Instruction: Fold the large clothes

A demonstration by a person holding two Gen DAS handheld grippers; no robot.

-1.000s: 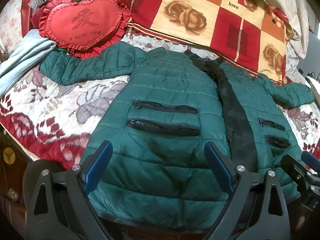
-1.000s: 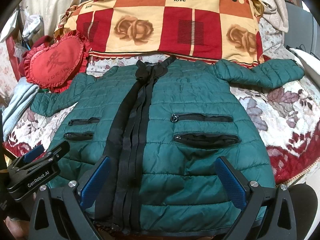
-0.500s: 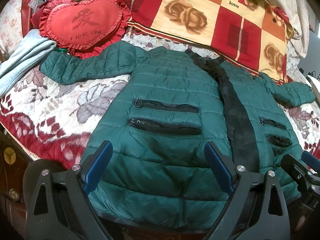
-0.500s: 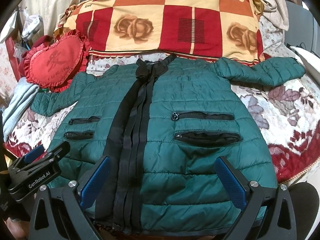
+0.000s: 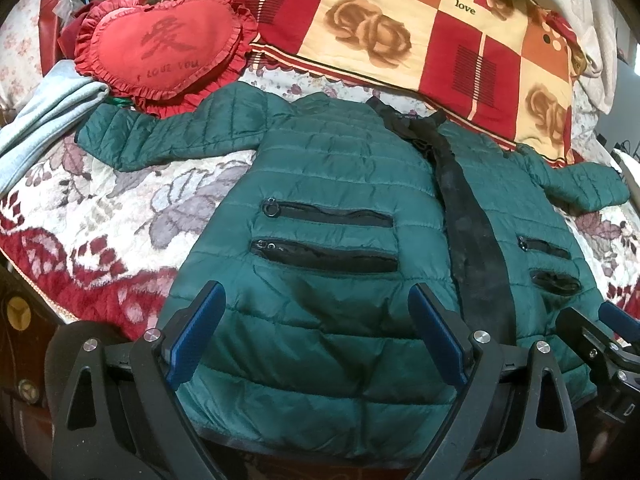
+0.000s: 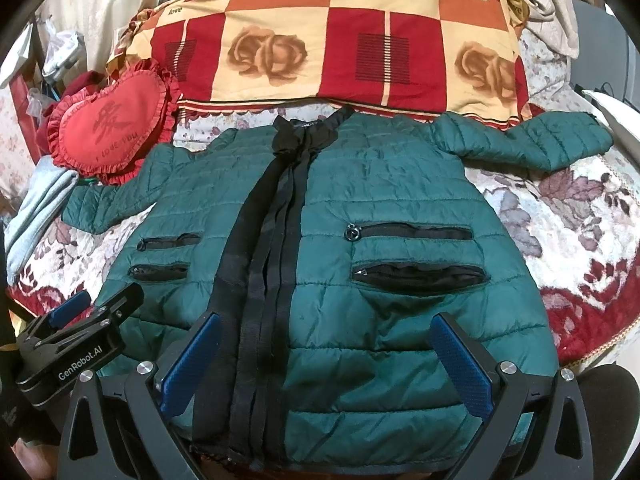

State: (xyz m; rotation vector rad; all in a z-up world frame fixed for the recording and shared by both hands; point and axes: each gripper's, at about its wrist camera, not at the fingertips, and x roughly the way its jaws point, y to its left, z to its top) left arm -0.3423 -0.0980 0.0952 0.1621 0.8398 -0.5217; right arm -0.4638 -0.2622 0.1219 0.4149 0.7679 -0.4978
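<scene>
A dark green quilted jacket lies flat, front up, on the bed, sleeves spread to both sides, with a black front band and black zip pockets. It also shows in the right wrist view. My left gripper is open and empty, just above the jacket's left lower part near the hem. My right gripper is open and empty above the right lower part near the hem. Each gripper shows at the edge of the other's view: the right one and the left one.
A red heart-shaped cushion lies by the left sleeve. A red and cream checked quilt lies behind the collar. Folded light blue cloth sits at the far left. The floral bedspread reaches the bed's front edge.
Both grippers have crept slightly forward over the jacket's hem. The jacket has not moved, and both stay open.
</scene>
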